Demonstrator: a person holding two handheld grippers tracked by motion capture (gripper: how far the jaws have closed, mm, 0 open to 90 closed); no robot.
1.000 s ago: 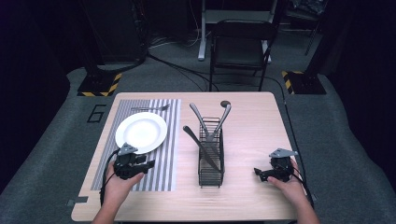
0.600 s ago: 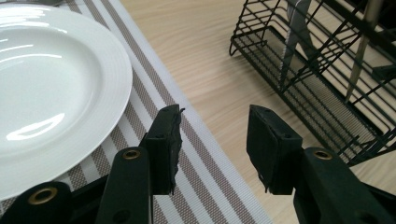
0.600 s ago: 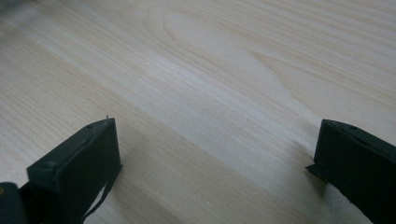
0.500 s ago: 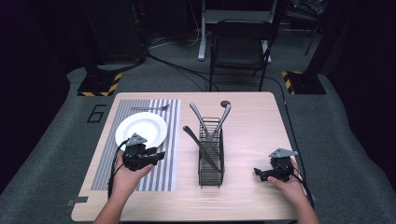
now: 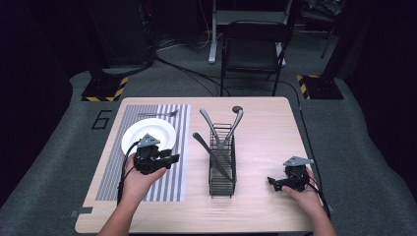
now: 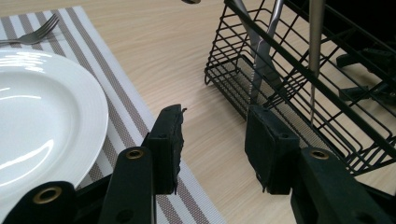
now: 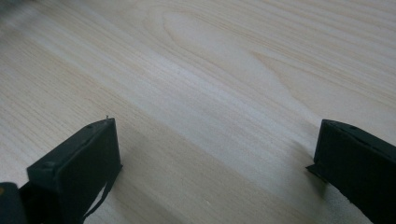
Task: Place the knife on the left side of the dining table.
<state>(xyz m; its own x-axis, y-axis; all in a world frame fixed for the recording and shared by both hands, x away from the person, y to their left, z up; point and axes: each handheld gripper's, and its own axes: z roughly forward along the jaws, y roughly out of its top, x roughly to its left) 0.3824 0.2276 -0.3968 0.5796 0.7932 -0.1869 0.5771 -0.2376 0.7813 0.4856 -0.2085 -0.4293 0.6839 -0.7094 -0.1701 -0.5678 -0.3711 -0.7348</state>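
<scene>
The pale wood-grain table [image 5: 265, 123] carries a striped woven placemat [image 5: 179, 128] along its left edge, and on it a glossy round white plate [image 5: 147, 129]. At the table's centre stands a black wire caddy [image 5: 222, 169] of steel cutlery. The left gripper [image 5: 169, 160] has moved right, off the plate toward the caddy, jaws partly apart and empty. The right gripper [image 5: 273, 182] stays near the right edge, jaws wide and empty. A "6" [image 5: 101, 119] marks the floor.

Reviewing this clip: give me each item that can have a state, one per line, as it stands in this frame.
Left gripper: open, empty, over the placemat edge.
Right gripper: open, empty, over bare table.
Plate: empty, on the placemat.
Fork: lying flat beyond the plate.
Wire basket: upright, holding leaning utensils.
Chair: empty.
</scene>
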